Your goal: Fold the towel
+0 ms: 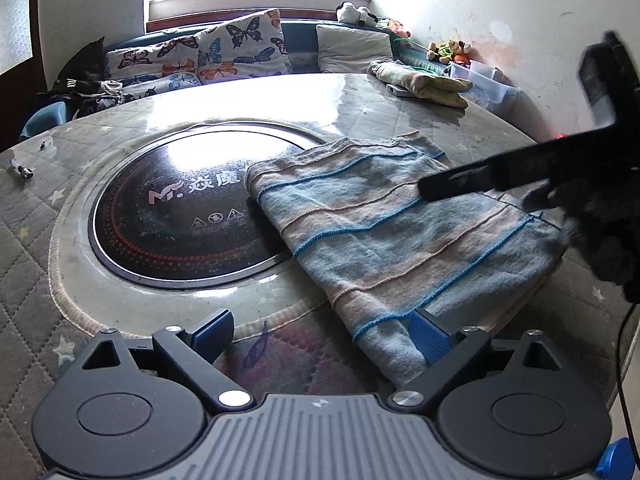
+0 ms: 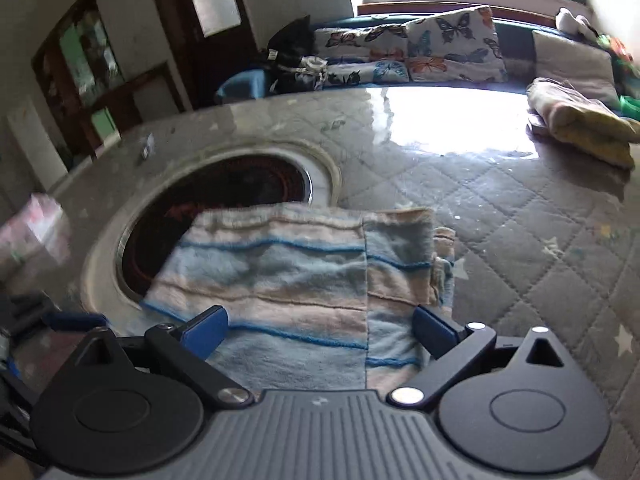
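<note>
A blue and beige striped towel lies folded on the round table, its far corner over the black cooktop. My left gripper stands open at the towel's near left corner; its right pad sits on the cloth edge. Above the towel's right part a dark, blurred piece of the right gripper crosses the left wrist view. In the right wrist view the towel shows a folded layer with a vertical edge, and my right gripper is open just above its near end.
The quilted table cover stretches to the right. A folded yellow and beige cloth lies at the far edge. A small metal piece rests far left. Butterfly cushions line the bench under the window.
</note>
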